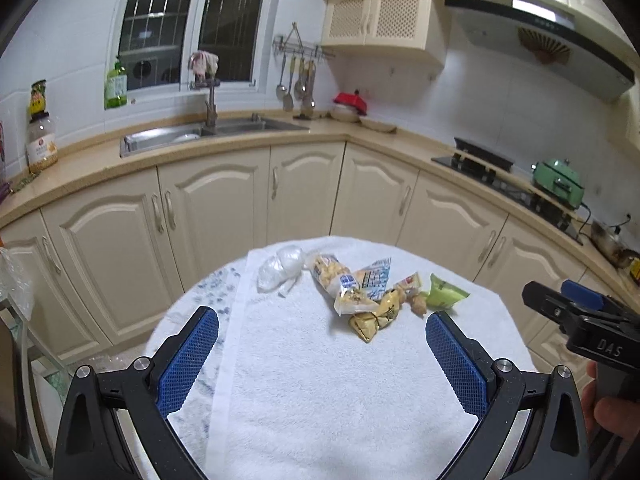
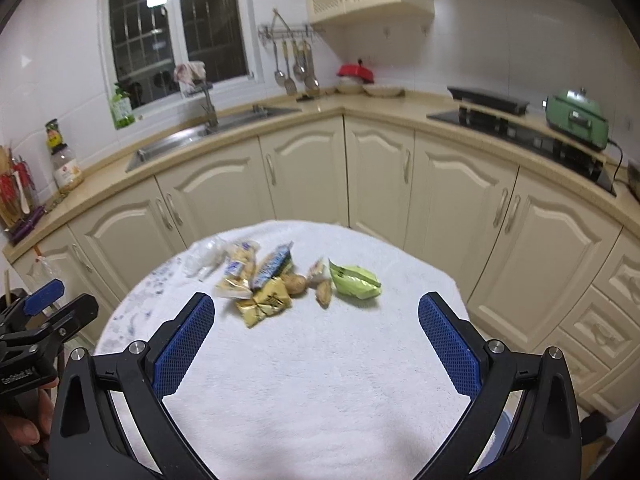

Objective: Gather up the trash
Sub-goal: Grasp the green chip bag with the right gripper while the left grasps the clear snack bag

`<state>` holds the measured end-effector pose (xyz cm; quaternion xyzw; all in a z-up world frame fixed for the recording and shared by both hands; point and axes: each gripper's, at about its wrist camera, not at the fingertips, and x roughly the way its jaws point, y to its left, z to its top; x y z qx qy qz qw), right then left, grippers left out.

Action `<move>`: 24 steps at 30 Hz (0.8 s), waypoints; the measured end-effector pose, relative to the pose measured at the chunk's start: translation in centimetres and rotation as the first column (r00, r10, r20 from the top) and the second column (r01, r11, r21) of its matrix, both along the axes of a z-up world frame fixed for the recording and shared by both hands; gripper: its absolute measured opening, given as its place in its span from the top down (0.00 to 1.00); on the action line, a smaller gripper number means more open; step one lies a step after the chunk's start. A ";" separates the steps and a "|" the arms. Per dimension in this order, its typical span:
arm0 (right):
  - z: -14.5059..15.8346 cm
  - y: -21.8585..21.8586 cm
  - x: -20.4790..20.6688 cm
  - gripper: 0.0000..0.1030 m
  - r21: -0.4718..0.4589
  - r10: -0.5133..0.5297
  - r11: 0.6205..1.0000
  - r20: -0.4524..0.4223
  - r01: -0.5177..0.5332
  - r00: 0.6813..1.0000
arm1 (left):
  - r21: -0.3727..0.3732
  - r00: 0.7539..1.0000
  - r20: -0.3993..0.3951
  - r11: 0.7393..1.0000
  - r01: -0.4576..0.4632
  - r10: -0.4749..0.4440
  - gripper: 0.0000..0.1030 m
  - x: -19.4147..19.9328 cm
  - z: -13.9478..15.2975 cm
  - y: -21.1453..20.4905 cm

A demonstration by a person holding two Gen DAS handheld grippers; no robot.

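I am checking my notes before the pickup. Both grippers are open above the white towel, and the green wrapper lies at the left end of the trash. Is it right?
Not quite. The green wrapper lies at the right end of the trash, as the right wrist view shows. Both the left gripper and the right gripper are open above the white towel.

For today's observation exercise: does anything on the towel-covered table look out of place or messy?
Yes. Wrappers, a clear bag and a green packet lie scattered at the towel's far edge. Nothing looks spilled.
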<state>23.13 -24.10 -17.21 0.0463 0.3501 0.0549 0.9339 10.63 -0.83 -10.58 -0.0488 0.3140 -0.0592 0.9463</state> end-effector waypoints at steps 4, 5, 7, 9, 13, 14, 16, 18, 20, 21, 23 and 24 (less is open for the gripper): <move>-2.7 -0.8 2.8 0.00 -0.006 -0.020 1.000 -0.061 0.020 0.998 | -0.006 0.999 -0.039 1.000 0.004 -0.004 0.01 4.7 -1.5 -1.1; -3.4 -1.0 3.6 0.00 -0.006 -0.025 1.000 -0.077 0.025 0.997 | -0.004 0.999 -0.050 1.000 0.005 -0.005 0.01 6.1 -2.0 -1.5; -4.7 -1.4 5.2 0.00 -0.004 -0.032 0.999 -0.103 0.032 0.994 | -0.004 0.997 -0.072 1.000 0.007 -0.007 0.01 8.8 -2.8 -2.3; -6.1 -1.8 7.1 0.00 -0.004 -0.041 0.999 -0.131 0.041 0.991 | 0.002 0.995 -0.095 1.000 0.002 -0.002 0.01 11.7 -3.7 -3.2; -8.5 -2.5 10.2 0.00 -0.007 -0.054 0.999 -0.173 0.054 0.983 | 0.028 0.989 -0.144 0.999 -0.020 0.024 0.01 17.8 -5.4 -5.0; -9.2 -2.6 11.0 0.00 -0.008 -0.058 0.998 -0.184 0.057 0.981 | 0.029 0.987 -0.157 0.999 -0.022 0.026 0.01 19.4 -5.9 -5.4; -10.3 -2.9 12.4 0.00 -0.011 -0.064 0.998 -0.206 0.063 0.977 | 0.044 0.984 -0.175 0.999 -0.027 0.034 0.01 22.1 -6.7 -6.0; -11.5 -3.2 13.6 0.01 -0.008 -0.071 0.997 -0.228 0.071 0.971 | 0.048 0.979 -0.203 0.998 -0.028 0.037 0.01 24.9 -7.8 -6.5; -12.5 -3.4 14.6 0.02 -0.005 -0.072 0.997 -0.248 0.073 0.966 | 0.033 0.974 -0.224 0.999 -0.041 0.047 0.01 27.2 -8.8 -6.7; -12.9 -3.5 15.0 0.04 -0.001 -0.069 0.997 -0.256 0.072 0.964 | 0.031 0.972 -0.229 0.998 -0.048 0.053 0.01 28.3 -9.2 -6.7; -13.7 -3.5 15.7 0.08 0.004 -0.064 0.998 -0.273 0.068 0.960 | 0.040 0.969 -0.238 0.997 -0.061 0.068 0.01 30.4 -9.9 -6.8; -14.0 -3.5 15.9 0.10 0.006 -0.061 0.998 -0.280 0.065 0.958 | 0.041 0.968 -0.241 0.997 -0.066 0.074 0.01 31.5 -10.3 -6.9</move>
